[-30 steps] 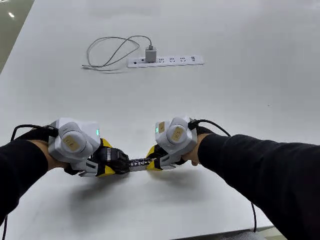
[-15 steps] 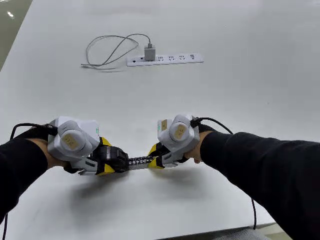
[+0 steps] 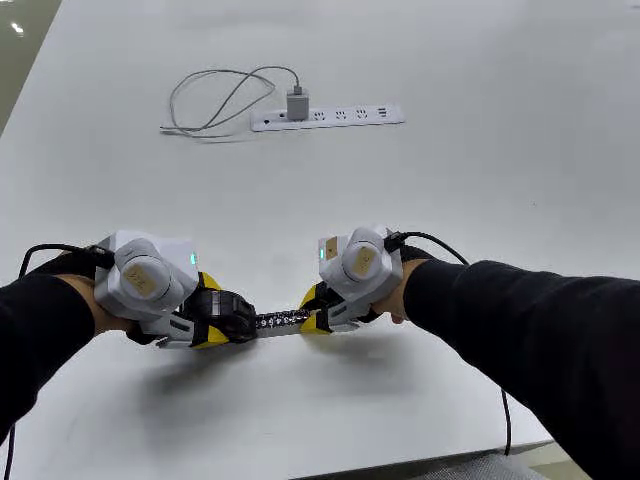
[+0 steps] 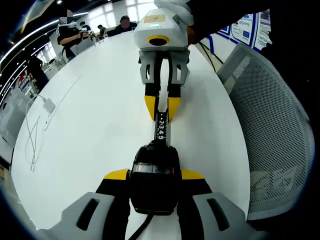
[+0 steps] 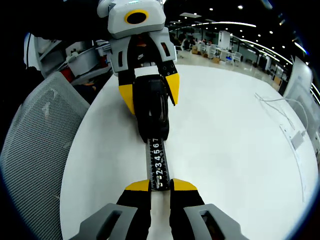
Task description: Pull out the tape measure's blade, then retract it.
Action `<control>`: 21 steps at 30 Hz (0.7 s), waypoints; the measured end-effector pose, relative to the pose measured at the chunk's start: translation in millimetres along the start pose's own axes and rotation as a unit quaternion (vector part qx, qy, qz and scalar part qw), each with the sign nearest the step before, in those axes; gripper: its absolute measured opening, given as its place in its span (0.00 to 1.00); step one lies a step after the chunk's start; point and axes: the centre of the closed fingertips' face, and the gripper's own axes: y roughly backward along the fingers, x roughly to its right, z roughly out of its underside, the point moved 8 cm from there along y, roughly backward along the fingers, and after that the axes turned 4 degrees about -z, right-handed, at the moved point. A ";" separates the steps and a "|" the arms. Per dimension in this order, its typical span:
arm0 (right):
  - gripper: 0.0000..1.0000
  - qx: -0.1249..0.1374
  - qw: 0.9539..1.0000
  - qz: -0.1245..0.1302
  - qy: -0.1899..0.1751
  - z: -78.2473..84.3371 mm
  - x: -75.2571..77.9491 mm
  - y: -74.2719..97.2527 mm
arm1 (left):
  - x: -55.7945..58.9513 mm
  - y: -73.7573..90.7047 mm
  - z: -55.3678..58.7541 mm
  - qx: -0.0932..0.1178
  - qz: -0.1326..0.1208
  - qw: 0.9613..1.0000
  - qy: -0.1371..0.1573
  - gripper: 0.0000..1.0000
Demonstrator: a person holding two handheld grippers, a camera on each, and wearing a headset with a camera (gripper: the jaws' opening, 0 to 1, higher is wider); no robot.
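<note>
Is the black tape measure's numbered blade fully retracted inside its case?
No: a short numbered stretch of blade runs from the black tape measure case to the right gripper, clamped on its end.

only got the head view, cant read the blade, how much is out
Observer: In the right gripper view, printed numerals 2 to 7 show on the blade between the case and the right hand-held gripper.
Operator: is right really pinching the tip
Observer: Yes, its jaws are shut on the blade's end. Opposite, the left hand-held gripper clamps the case on both sides.
</note>
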 end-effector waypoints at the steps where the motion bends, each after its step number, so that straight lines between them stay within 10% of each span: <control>1: 0.10 0.000 1.000 0.000 0.000 0.2 -0.1 0.1 | 0.1 0.0 0.0 0.000 0.000 1.000 0.000 0.31; 21: 0.10 0.000 1.000 0.002 -0.003 4.9 0.2 4.4 | 0.3 0.1 0.1 -0.002 0.002 1.000 -0.001 0.31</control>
